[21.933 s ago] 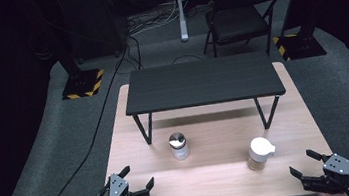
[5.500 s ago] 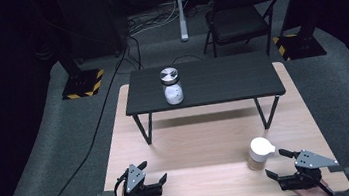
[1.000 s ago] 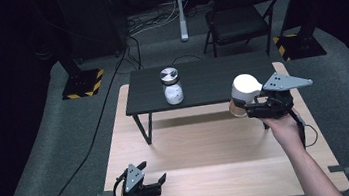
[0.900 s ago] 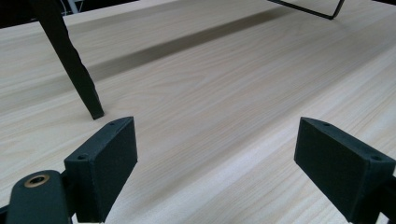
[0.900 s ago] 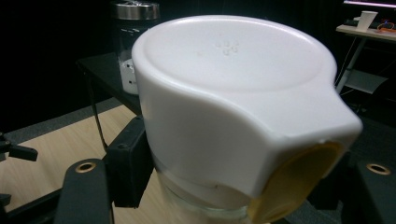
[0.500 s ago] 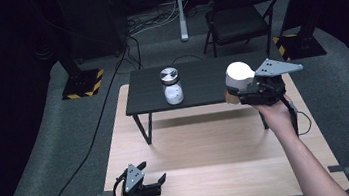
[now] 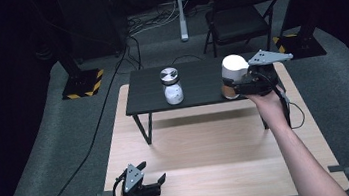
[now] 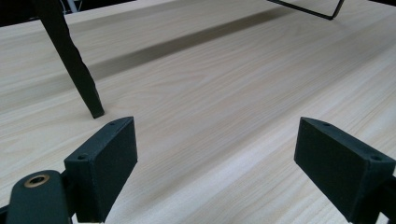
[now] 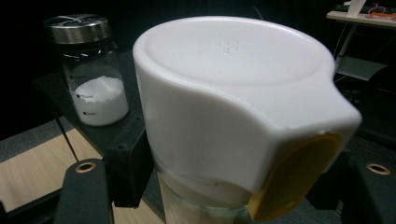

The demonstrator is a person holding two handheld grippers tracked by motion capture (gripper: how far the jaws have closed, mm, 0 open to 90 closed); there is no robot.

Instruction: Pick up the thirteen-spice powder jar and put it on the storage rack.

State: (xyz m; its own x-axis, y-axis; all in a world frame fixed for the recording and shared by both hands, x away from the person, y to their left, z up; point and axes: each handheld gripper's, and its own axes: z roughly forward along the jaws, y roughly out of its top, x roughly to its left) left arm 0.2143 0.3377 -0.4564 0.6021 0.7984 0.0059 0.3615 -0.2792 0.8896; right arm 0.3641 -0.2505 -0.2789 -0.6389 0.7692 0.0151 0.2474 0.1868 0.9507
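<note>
My right gripper (image 7: 234, 89) has its jaws clamped on the white-lidded jar (image 9: 233, 121), low on the glass body below the cap. It looks rigid, smooth and breakable, so I'd keep hold there. My left gripper (image 8: 215, 172) jaws gape, nothing between them, above the desk (image 8: 210, 93).

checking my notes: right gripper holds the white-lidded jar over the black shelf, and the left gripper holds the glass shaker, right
Not quite. The left gripper holds nothing: the left gripper view shows open jaws over bare table. The glass shaker stands on the black shelf.
</note>
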